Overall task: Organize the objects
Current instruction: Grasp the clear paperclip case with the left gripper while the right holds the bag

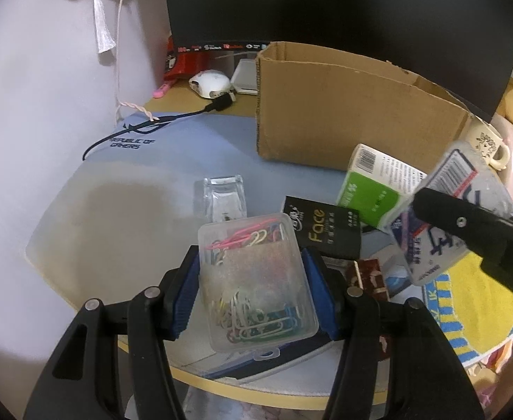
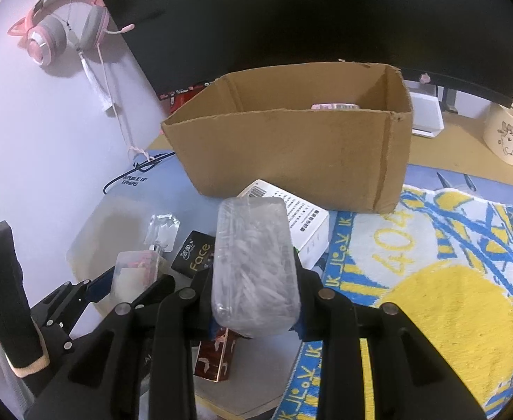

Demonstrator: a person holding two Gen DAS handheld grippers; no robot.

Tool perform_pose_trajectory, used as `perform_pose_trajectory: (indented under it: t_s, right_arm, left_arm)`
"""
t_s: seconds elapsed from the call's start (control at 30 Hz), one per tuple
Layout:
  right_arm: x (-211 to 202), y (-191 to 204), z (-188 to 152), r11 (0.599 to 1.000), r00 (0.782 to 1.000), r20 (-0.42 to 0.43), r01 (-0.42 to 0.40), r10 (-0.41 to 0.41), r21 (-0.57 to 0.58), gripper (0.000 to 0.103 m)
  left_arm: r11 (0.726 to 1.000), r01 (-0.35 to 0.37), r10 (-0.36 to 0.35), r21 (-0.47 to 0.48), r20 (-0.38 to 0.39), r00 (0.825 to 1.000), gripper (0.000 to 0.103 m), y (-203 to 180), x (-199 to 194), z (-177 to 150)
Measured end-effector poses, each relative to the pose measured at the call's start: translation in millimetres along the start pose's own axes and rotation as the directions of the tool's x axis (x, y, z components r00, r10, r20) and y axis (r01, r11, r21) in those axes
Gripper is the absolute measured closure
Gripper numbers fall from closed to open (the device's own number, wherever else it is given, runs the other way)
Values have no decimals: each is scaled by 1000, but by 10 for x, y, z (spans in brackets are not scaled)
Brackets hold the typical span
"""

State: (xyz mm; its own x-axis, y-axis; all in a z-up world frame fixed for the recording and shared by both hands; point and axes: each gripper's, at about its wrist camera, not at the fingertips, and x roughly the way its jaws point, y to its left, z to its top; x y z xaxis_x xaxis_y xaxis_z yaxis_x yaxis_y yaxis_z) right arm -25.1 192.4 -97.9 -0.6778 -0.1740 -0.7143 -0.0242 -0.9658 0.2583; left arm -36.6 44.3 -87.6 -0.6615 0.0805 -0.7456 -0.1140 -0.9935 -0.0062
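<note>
My left gripper (image 1: 252, 290) is shut on a clear plastic box of coloured paper clips (image 1: 256, 280), its blue pads pressing both sides, just above the desk's front edge. The right gripper (image 2: 254, 301) is shut on a clear oblong case of white sticks (image 2: 254, 269), lifted off the mat; the same case (image 1: 466, 210) shows at the right of the left wrist view. An open cardboard box (image 2: 291, 154) stands behind, with a pink item (image 2: 333, 106) inside. On the mat lie a black "Face" packet (image 1: 321, 232), a green-and-white carton (image 1: 372, 185), a small glass bottle (image 1: 221, 192) and a brown patterned box (image 2: 216, 357).
A yellow and blue towel (image 2: 449, 280) covers the mat on the right. A cream mug (image 2: 508, 136) stands at the back right, a dark monitor (image 2: 326, 17) behind the box, pink headphones (image 2: 60, 24) on the wall. A white mouse (image 1: 210, 84) and a black cable (image 1: 200, 110) lie back left.
</note>
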Motion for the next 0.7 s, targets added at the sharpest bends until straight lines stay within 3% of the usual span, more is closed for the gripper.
perform_pose_trajectory:
  t_s: [0.53, 0.7]
  right_arm:
    - [-334, -120, 259, 999, 997, 79, -31, 28, 38, 70]
    - [-414, -194, 361, 999, 996, 94, -20, 15, 49, 70]
  left_arm:
    - [997, 52, -43, -64, 133, 990, 46, 148, -357, 331]
    - [998, 22, -11, -54, 187, 982, 46, 109, -486, 488]
